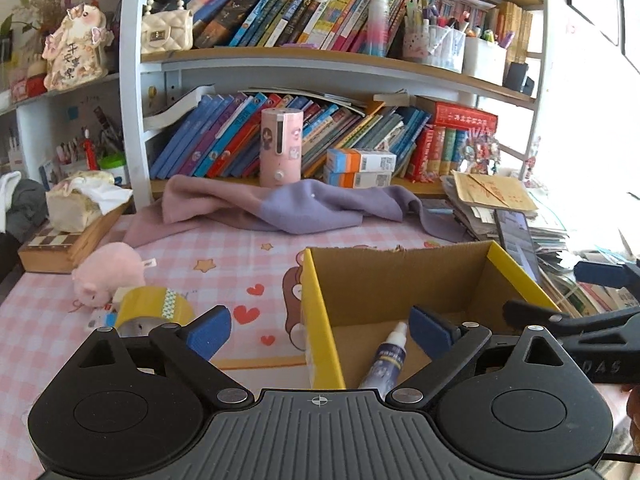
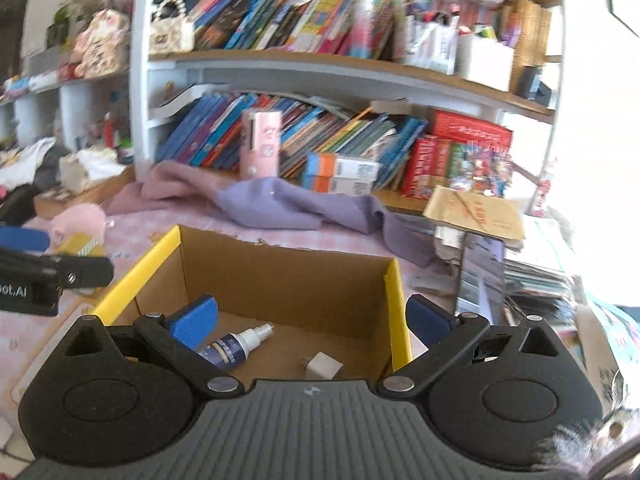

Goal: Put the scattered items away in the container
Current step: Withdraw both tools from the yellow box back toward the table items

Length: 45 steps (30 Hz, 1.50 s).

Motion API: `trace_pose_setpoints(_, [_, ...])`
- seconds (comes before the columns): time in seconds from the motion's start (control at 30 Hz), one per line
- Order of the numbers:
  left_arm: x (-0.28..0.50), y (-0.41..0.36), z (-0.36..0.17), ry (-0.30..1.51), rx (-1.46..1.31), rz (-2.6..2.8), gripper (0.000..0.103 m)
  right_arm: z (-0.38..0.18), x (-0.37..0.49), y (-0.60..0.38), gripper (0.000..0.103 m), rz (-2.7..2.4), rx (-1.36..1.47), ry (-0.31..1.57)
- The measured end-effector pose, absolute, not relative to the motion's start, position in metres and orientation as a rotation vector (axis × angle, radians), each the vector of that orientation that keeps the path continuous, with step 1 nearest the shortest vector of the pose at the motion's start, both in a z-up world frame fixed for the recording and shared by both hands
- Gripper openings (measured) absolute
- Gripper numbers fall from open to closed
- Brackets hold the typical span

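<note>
Tape roll (image 1: 154,306) and pink plush pig (image 1: 108,274) lie left of the cardboard box (image 1: 320,320); both look light, the pig soft, best taken by its body. Left gripper (image 1: 320,330) and right gripper (image 2: 312,318) stand wide, holding nothing.
</note>
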<state>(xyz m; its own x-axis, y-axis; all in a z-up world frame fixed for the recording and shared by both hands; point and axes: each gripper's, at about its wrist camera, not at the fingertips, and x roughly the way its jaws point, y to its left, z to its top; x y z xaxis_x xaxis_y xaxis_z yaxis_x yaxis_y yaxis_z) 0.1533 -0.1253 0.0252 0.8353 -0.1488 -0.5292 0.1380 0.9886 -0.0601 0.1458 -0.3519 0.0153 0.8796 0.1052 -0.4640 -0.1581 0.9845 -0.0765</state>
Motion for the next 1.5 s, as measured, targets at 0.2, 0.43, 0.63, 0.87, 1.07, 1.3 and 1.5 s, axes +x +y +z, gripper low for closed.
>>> trace_pose_setpoints(0.2, [0.13,-0.092,0.023,0.554,-0.012,-0.191,0.097,0.017,0.115,-0.337,0.102,-0.016,-0.028,0.459])
trace_pose_setpoints(0.43, [0.114,-0.049,0.018,0.58,-0.047,-0.239,0.098,0.018,0.074,-0.301,0.102,-0.126,-0.022,0.442])
trace_pose_setpoints(0.63, [0.104,-0.029,0.011,0.609,-0.034,-0.319,0.098,0.012,0.041,-0.267,0.102,-0.18,-0.042,0.47])
trace_pose_setpoints(0.87, [0.091,-0.004,-0.001,0.647,-0.008,-0.365,0.098,-0.002,0.02,-0.231,0.103,-0.2,-0.03,0.534])
trace_pose_setpoints(1.07, [0.084,0.033,-0.005,0.673,-0.044,-0.283,0.098,-0.006,0.025,-0.191,0.103,-0.091,-0.078,0.56])
trace_pose_setpoints(1.3, [0.077,0.079,-0.007,0.683,-0.1,-0.15,0.098,-0.008,0.043,-0.144,0.103,0.06,-0.148,0.56])
trace_pose_setpoints(1.5, [0.078,0.104,-0.01,0.692,-0.126,-0.088,0.098,-0.012,0.054,-0.113,0.103,0.151,-0.195,0.57])
